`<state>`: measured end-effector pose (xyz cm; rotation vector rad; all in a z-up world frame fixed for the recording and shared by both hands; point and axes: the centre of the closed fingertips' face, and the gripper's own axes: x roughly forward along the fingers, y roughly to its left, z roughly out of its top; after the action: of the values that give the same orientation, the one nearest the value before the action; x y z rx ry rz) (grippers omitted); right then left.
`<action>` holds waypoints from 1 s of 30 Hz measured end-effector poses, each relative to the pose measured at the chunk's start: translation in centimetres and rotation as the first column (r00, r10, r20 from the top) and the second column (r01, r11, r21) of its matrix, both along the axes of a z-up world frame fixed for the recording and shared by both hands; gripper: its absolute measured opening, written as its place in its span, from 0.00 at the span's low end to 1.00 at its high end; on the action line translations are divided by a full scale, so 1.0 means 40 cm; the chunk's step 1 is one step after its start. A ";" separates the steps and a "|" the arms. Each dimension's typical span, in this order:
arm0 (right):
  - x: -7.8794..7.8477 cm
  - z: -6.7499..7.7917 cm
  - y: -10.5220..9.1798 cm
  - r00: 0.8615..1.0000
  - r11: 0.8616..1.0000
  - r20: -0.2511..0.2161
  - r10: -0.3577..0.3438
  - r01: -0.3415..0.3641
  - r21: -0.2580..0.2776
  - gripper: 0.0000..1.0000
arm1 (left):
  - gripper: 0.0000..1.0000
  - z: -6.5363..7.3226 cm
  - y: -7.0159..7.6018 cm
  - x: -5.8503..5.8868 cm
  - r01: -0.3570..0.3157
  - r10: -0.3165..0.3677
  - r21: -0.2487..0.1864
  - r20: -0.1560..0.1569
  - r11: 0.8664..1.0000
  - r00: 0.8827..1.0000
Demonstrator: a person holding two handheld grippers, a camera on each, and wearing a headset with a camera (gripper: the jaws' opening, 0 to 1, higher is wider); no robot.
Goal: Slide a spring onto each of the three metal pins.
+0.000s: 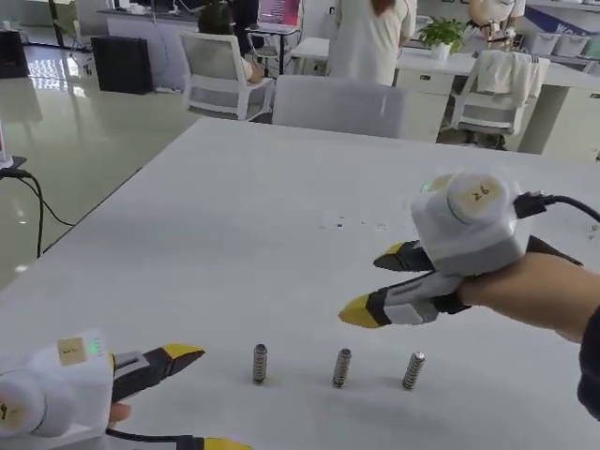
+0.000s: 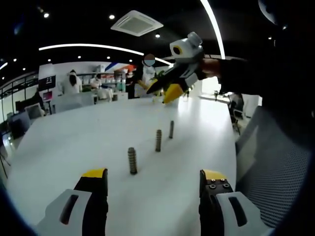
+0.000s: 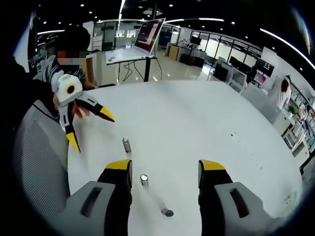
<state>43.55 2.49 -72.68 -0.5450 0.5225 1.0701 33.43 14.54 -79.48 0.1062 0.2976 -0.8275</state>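
White tabletop (image 1: 234, 234) lies under both my tools. My left tongs (image 1: 211, 398) hover low at the near edge, jaws spread wide with nothing between them; the left gripper view shows the same open gap.

Just ahead of their tips and a little to the right stands the first pin (image 1: 260, 349), upright, with a dark spring (image 1: 260, 368) wound round it from base to top. The middle pin (image 1: 342, 367) stands roughly midway between my two tongs and also carries a coil. The third pin (image 1: 413, 370) stands nearly under my right tongs (image 1: 364, 286), below their tips; it leans slightly, is coiled too, and has a bright cap at the top.

The right tongs hang above the table, jaws well apart, gripping nothing.

As I judge it, all three pins are already sleeved. I see no loose spring on the table near either pair of tongs. Nothing seems left except to check that each coil is fully seated, which I cannot confirm from here.
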 end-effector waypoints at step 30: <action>-0.081 -0.116 -0.227 0.989 0.973 -0.046 -0.141 0.147 0.180 0.65 | 0.75 -0.010 -0.016 0.026 -0.021 0.021 -0.005 -0.008 1.000 1.000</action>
<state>40.29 -6.58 -77.30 -0.3234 0.4796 0.9781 34.47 13.91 -79.87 0.0954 0.3036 -0.8082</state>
